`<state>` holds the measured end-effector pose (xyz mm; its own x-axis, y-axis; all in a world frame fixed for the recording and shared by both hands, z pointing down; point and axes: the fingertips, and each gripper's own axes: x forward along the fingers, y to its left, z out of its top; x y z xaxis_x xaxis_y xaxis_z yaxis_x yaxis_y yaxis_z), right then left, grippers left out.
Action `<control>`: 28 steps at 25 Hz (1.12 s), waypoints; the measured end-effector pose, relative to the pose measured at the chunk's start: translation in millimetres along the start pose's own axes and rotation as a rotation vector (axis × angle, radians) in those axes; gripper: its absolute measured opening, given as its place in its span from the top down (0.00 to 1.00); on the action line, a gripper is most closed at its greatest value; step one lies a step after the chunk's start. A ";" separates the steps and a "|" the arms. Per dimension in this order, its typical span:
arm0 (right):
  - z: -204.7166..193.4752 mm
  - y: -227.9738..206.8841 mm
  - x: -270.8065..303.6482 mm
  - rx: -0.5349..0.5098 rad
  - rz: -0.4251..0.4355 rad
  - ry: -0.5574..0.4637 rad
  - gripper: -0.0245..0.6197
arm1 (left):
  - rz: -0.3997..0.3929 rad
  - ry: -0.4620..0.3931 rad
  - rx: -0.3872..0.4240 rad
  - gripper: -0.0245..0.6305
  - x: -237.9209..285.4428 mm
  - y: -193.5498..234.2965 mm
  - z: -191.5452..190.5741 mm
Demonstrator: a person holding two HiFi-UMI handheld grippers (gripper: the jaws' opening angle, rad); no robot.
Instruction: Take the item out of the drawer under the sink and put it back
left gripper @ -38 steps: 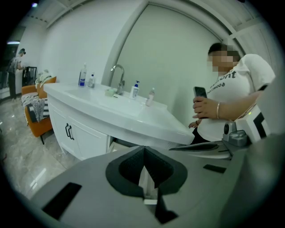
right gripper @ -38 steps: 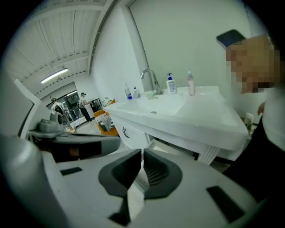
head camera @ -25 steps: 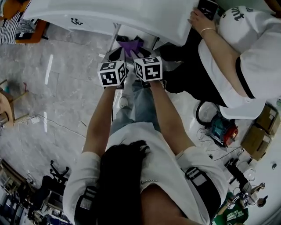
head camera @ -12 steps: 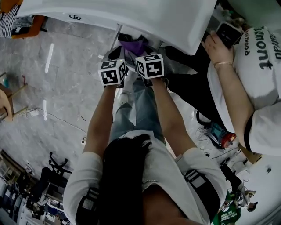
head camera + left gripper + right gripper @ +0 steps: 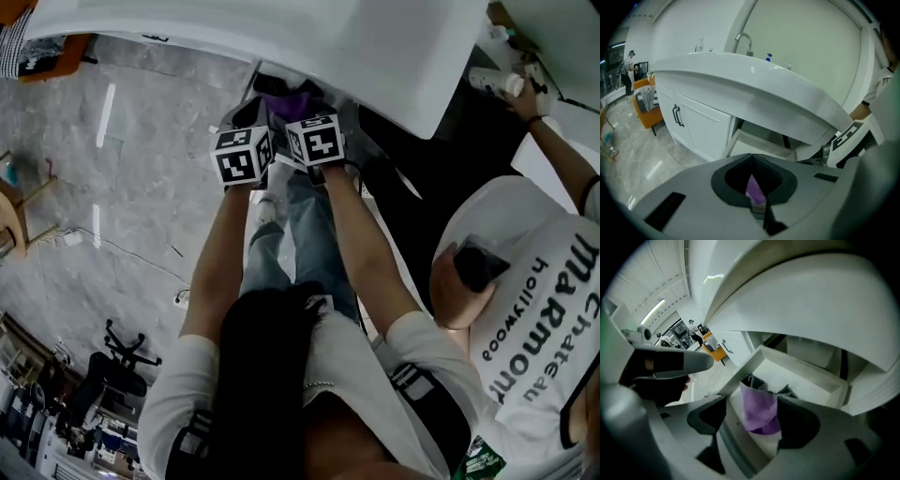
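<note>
Under the edge of one white counter (image 5: 328, 37), the head view shows two grippers side by side, the left gripper (image 5: 244, 150) and the right gripper (image 5: 316, 139), each carrying one marker cube. One purple cloth (image 5: 286, 103) shows just beyond them. One bystander in a white T-shirt (image 5: 534, 272) stands at the right, holding one dark phone (image 5: 478, 265).

The left gripper view shows that gripper's two jaws closed together, pinching a fold of the cloth. Behind them one drawer (image 5: 759, 143) stands pulled out beneath the counter. One faucet (image 5: 745, 41) rises on top, and two dark handles (image 5: 677, 115) sit on the cabinet doors.

The right gripper view shows that gripper's two jaws, which have just been opening, standing wide apart. The cloth hangs between them over the open drawer, and neither pad clamps it.
</note>
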<state>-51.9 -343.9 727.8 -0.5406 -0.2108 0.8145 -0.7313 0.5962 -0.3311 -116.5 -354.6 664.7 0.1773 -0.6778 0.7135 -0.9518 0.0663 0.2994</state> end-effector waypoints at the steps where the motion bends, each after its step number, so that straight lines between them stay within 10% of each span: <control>1: -3.3 -1.6 5.5 -0.007 -0.002 0.012 0.45 | 0.002 0.007 -0.003 0.96 2.6 1.3 -1.4; 18: -16.4 -32.6 96.9 -0.237 -0.186 0.224 0.45 | 0.059 0.013 -0.080 0.96 30.4 36.0 0.7; 28: -20.5 -44.8 68.8 -0.240 -0.273 0.197 0.71 | 0.054 0.014 -0.087 0.96 13.1 28.9 0.1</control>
<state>-47.8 -369.2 808.4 -0.2335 -0.2478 0.9403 -0.7065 0.7076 0.0111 -141.7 -361.6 682.6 0.1303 -0.6614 0.7387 -0.9348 0.1663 0.3138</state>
